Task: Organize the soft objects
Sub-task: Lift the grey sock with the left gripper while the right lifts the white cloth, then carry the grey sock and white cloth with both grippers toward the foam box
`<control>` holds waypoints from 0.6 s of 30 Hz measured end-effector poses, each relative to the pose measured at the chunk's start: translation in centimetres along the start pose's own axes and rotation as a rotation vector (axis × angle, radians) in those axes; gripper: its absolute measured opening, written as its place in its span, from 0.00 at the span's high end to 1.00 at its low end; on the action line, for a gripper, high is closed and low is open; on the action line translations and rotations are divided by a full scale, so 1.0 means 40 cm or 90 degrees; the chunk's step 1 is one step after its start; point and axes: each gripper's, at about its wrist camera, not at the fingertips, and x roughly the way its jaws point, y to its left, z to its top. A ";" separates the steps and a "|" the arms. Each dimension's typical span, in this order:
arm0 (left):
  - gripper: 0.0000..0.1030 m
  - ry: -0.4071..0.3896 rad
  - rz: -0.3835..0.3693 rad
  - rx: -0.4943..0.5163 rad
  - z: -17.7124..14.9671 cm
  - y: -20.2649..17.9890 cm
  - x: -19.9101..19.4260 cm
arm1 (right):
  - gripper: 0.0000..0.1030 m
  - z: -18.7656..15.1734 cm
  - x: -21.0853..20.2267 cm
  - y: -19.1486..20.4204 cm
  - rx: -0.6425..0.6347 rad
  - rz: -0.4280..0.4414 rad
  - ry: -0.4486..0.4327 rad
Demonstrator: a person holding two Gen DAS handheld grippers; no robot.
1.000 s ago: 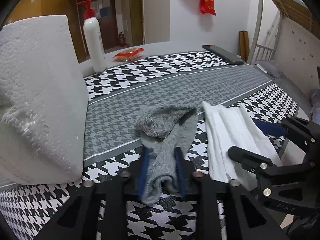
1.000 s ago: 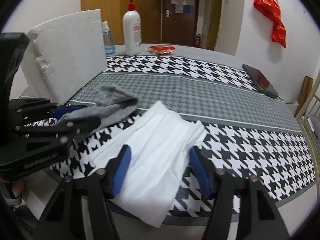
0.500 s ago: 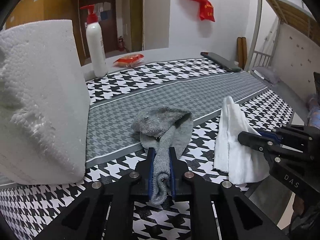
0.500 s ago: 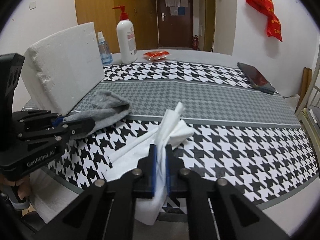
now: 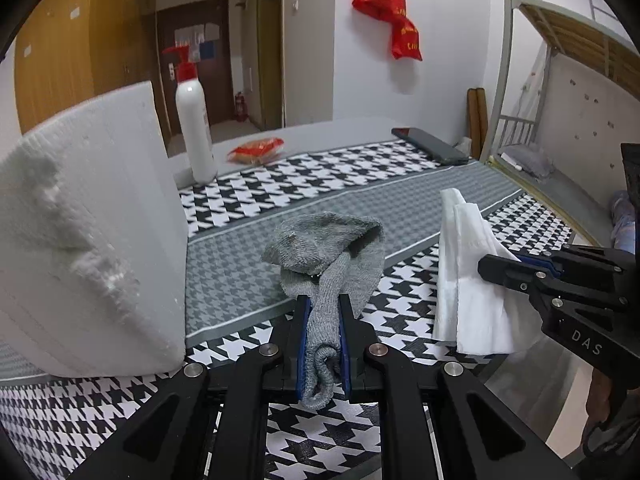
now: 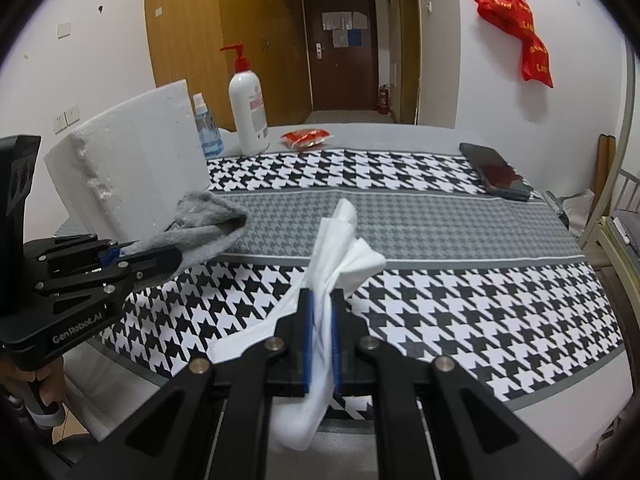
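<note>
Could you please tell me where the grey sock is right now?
The grey sock is pinched in the left gripper, beside the foam block, left of the white cloth.

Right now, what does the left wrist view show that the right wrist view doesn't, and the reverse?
Only the left wrist view shows the bunk bed frame and the left gripper head-on, shut on the grey sock.

Only the right wrist view shows the small spray bottle behind the foam block and the right gripper head-on, shut on the white cloth.

Both show the sock, cloth, foam block, pump bottle, red packet, phone and houndstooth table cover.
</note>
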 end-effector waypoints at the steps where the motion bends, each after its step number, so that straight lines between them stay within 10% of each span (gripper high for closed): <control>1: 0.87 -0.003 0.001 0.002 0.001 -0.002 -0.004 | 0.90 0.001 -0.006 0.000 -0.001 -0.001 -0.004; 18: 0.87 -0.067 0.023 0.012 0.025 -0.013 -0.112 | 0.90 0.023 -0.125 0.027 -0.011 0.001 -0.080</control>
